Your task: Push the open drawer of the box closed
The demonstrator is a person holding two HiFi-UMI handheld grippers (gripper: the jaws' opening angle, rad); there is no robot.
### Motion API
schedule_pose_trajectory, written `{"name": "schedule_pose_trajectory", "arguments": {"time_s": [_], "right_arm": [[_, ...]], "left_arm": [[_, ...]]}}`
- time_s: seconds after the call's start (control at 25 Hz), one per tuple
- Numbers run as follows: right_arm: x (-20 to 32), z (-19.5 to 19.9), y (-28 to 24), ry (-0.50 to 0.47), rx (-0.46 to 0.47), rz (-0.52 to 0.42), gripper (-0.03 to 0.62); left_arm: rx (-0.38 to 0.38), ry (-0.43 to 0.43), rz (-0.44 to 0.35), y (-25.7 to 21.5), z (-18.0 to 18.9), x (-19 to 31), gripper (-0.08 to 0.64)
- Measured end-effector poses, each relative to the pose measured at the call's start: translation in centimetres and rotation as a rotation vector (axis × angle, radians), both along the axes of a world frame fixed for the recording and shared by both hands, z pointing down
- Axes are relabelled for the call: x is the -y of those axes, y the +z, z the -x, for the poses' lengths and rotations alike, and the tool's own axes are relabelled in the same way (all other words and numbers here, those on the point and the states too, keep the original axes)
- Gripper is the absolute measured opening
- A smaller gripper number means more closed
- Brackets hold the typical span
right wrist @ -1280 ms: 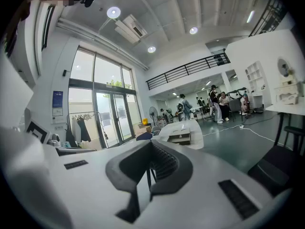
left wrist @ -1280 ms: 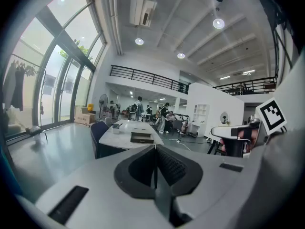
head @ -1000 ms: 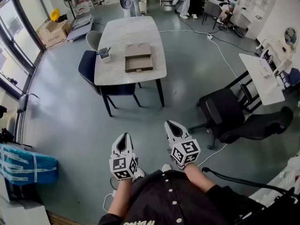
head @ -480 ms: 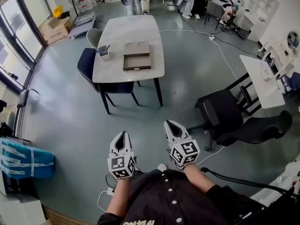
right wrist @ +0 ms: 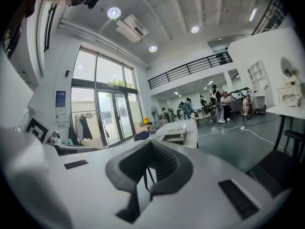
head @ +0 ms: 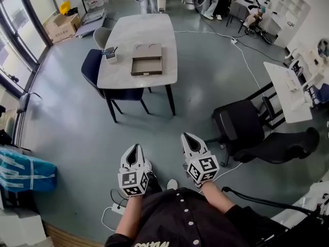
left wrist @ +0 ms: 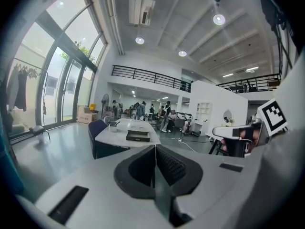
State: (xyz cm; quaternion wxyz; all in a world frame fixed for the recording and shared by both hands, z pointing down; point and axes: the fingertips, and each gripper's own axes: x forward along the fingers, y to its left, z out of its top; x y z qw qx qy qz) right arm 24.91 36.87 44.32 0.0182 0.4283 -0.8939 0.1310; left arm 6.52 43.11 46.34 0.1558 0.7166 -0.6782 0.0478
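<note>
The room is a large open hall with a grey floor, tall glazing on my left and people seated at the far end.

1. Nearest to me, both grippers are held just in front of the operator's body, level with each other and well apart from the task area.
   - The left gripper [head: 135, 148] has its jaws pressed together along a single seam, with nothing between them.
   - The right gripper [head: 186, 136] has its jaws parted by only a narrow slit, through which I see the floor and table legs beyond. It also holds nothing.
2. On the floor by the operator's feet lies a power strip [head: 117, 208] with a looped cable. A black office chair [head: 240, 125] stands to the right of the path ahead.
3. Farther off stands the worktop [head: 146, 29], light-coloured, with a dark blue chair [head: 94, 70] tucked under its left side.
4. The box [head: 147, 49] rests on the near half of the worktop. Its drawer [head: 146, 66] is pulled out toward me. A small pen holder [head: 109, 55] sits near the left edge, apart from the box.

Status, as I judge it: the task has not begun, and the approach comes first.

Hazards:
- The cable at the feet could snag a step during the approach.
- The worktop looks smooth, so a push on the drawer front may slide the whole box away instead of closing the drawer. The free gripper could brace the box.
- An off-centre push may skew the drawer and jam it.
- A push landing above the drawer front would slip into the open tray.
</note>
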Motion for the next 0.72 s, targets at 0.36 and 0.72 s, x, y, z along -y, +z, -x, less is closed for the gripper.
{"name": "schedule_pose_trajectory", "arguments": {"time_s": [0.36,0.72], "right_arm": [[6.2,2.9,0.2,0.028,0.001,-0.005,-0.003],[12.8,7.5,-1.4,0.026,0.010,-0.037,-0.003]], "left_arm": [[0.022,0.053,-0.027,-0.3,2.6,7.1,0.017],[0.024,0.072,-0.045,-1.6,6.4,14.1,0.017]]}}
